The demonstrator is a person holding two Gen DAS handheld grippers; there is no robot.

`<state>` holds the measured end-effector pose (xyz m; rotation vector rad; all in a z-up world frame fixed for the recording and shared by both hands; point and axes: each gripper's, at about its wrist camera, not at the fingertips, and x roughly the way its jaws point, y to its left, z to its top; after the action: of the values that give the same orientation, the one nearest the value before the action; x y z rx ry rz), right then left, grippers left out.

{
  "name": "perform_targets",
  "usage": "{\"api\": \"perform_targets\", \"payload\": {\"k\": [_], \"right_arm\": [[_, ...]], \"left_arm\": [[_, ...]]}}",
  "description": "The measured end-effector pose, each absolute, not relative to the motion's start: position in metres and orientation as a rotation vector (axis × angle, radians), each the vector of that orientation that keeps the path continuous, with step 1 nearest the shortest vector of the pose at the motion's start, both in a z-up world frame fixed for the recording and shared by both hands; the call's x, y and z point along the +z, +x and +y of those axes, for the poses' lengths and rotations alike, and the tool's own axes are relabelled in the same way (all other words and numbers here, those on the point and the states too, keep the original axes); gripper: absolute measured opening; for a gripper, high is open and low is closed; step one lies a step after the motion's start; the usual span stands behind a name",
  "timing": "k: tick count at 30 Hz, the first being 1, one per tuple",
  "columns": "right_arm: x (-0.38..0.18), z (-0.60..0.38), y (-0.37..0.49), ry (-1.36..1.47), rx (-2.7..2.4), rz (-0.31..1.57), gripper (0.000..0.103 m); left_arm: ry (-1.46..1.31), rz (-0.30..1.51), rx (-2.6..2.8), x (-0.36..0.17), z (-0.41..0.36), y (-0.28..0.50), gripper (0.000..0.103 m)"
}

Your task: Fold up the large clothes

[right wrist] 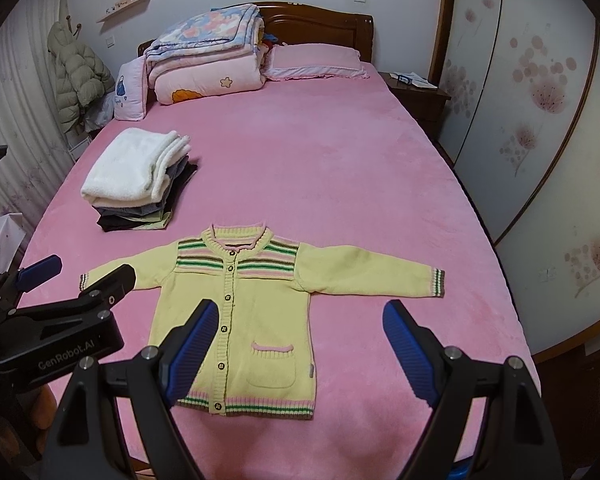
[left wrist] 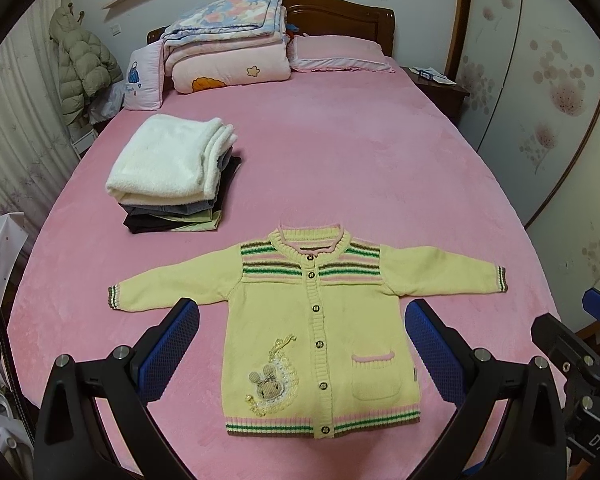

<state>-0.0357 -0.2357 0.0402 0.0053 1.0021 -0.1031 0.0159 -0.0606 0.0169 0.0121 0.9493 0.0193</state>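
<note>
White fleece topped the folded stack (left wrist: 172,176) on the left of the pink bed (left wrist: 340,140); I judged those pieces done. Just right of it and nearer me, the yellow cardigan (left wrist: 320,320) lay flat, buttoned, front up, both sleeves spread out, not yet folded at all. My left gripper (left wrist: 302,350) hung above its lower half, jaws wide apart, holding nothing. My right gripper (right wrist: 300,350) hung over the hem and pocket side, jaws likewise spread wide, empty. Left to do: sleeves in, body folded, then onto the stack.
</note>
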Motion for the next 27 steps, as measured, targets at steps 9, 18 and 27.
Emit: {"api": "perform_targets", "payload": {"k": [9, 18, 27], "right_arm": [[0.032, -0.270, -0.019, 0.015, -0.066, 0.997, 0.085], [-0.001, -0.345, 0.005, 0.159, -0.050, 1.033, 0.085], [-0.067, -0.442, 0.038, 0.294, -0.128, 1.123, 0.085]], "left_arm": [[0.094, 0.914, 0.049, 0.020, -0.099, 0.039, 0.103], [0.151, 0.974, 0.001, 0.002, -0.167, 0.074, 0.103], [0.104, 1.073, 0.012, -0.053, -0.237, 0.131, 0.103]]}}
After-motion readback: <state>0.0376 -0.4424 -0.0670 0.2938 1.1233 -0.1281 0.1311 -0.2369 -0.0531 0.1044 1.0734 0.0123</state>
